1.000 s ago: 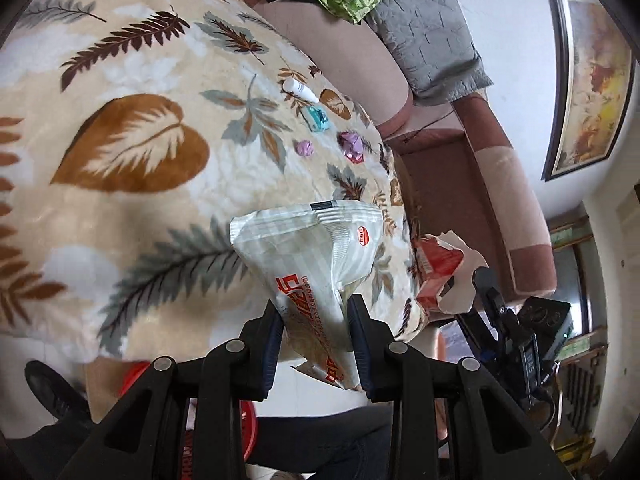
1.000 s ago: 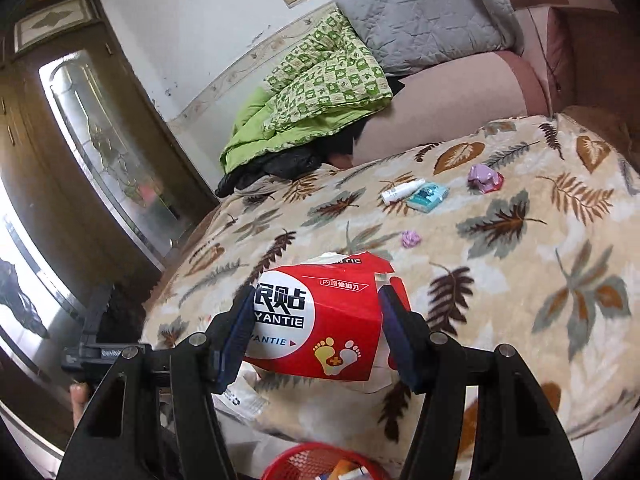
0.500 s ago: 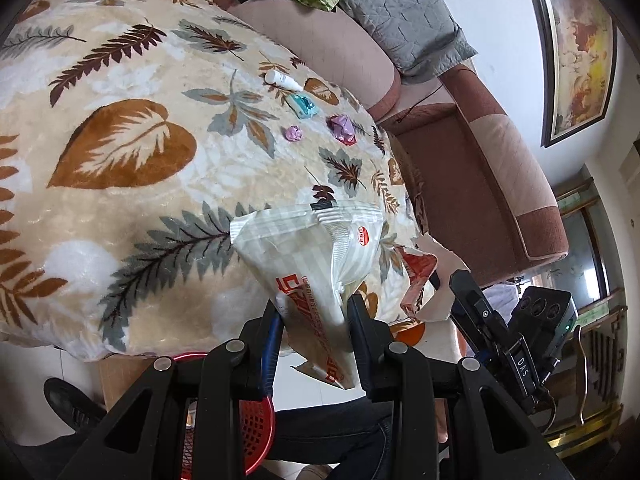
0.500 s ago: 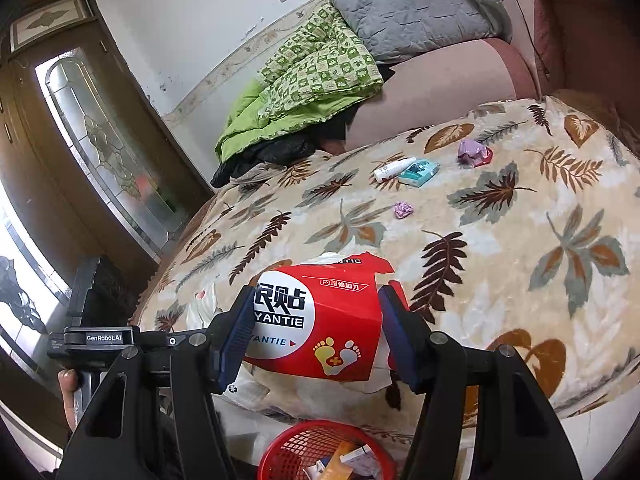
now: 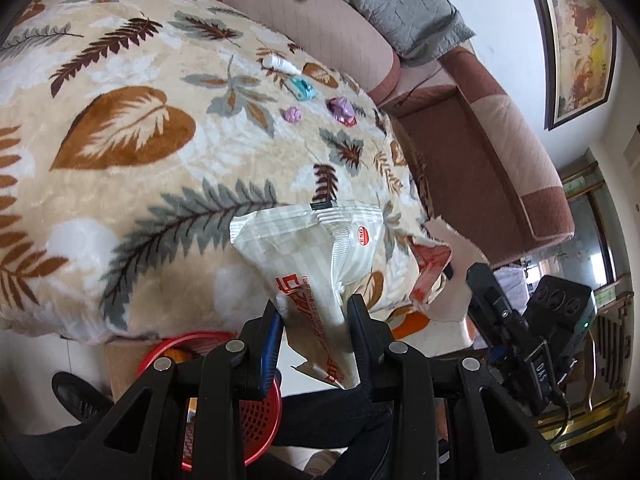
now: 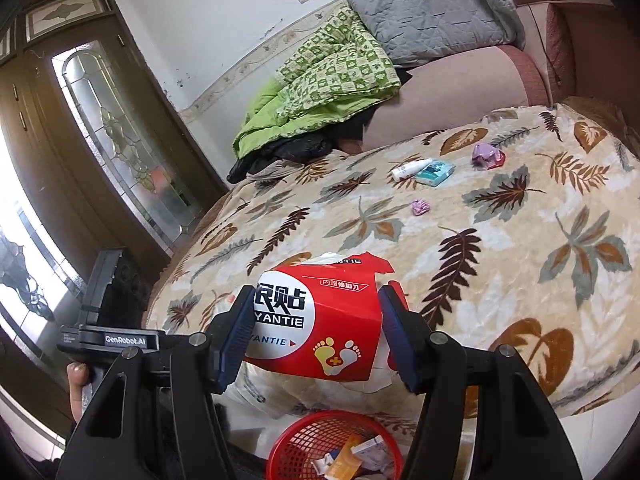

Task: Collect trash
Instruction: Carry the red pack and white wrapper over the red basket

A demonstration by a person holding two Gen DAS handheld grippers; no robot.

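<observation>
Left gripper (image 5: 314,318): clamped narrow on a crinkled white plastic snack bag with red lettering (image 5: 316,256), lower centre of its view. Right gripper (image 6: 316,322): closed at mid width on a glossy red cardboard box with torn flaps (image 6: 320,320).

Change: both loads have drifted off the plush leaf-patterned blanket (image 6: 520,248); a round red mesh basket (image 6: 298,440) now shows fuller at bottom of frame, so dropping seems near.

Remaining, upper right of the blanket: white tube (image 6: 410,169), teal packet (image 6: 435,172), two crumpled purple wrappers (image 6: 486,155).
</observation>
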